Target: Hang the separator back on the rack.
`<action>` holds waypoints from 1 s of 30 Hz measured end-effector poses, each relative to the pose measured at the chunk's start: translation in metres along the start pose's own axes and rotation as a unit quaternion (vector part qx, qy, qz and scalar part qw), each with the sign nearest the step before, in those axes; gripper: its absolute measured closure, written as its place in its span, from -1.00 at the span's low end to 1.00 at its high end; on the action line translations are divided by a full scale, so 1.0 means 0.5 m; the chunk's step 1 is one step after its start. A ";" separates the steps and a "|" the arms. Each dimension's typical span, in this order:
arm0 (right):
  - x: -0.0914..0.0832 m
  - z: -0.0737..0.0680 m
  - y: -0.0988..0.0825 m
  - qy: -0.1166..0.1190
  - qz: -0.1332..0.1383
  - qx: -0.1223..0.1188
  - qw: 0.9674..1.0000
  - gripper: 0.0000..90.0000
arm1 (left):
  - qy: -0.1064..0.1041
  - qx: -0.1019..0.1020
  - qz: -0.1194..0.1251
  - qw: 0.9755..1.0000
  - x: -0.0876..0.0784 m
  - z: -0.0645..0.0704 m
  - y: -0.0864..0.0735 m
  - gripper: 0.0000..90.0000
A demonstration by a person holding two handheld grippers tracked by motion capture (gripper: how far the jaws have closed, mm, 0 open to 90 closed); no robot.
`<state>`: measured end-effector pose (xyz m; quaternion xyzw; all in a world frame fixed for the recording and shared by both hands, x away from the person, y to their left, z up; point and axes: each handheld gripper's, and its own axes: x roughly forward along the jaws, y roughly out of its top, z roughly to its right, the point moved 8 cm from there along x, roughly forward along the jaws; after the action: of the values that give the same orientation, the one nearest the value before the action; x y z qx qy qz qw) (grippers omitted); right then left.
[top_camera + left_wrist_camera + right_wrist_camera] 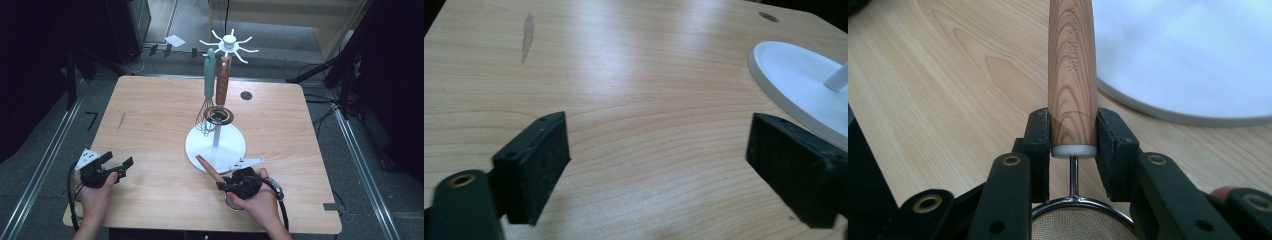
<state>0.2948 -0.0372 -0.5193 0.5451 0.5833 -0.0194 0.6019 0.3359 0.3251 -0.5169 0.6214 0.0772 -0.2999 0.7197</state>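
Note:
My right gripper [223,183] [1073,134] is shut on the wooden handle [1072,65] of a small mesh strainer [1079,224] near the table's front edge. The handle [209,168] points toward the white round base [231,143] [1188,55] of a utensil stand. From the stand's hooked top [229,43] hang a teal-handled whisk [208,80] and another wooden-handled strainer [222,80]. At the front left, my left gripper [119,161] [656,145] is open, its jaws wide apart over bare wood, with the stand's base [794,80] to its right.
The wooden table [150,110] has a dark round hole [245,95] [768,17] behind the stand and a grey smear [120,121] [527,35] on its left half. Cables and dark equipment frames stand on the floor around the table.

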 end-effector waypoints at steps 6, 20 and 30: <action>-0.011 0.017 -0.006 -0.004 0.019 0.004 1.000 0.58 | -0.010 0.009 -0.015 1.000 0.015 0.006 -0.006 -1.00; -0.063 0.070 0.004 -0.044 0.079 0.032 0.995 0.58 | -0.006 0.014 -0.012 1.000 0.009 0.007 -0.010 -1.00; -0.096 0.096 0.016 -0.064 0.117 0.048 0.990 0.58 | -0.002 0.026 -0.012 1.000 0.013 0.010 -0.010 -1.00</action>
<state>0.3175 -0.0961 -0.4930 0.6358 0.4738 -0.0119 0.6092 0.3370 0.3179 -0.5233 0.6380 0.0754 -0.3121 0.6999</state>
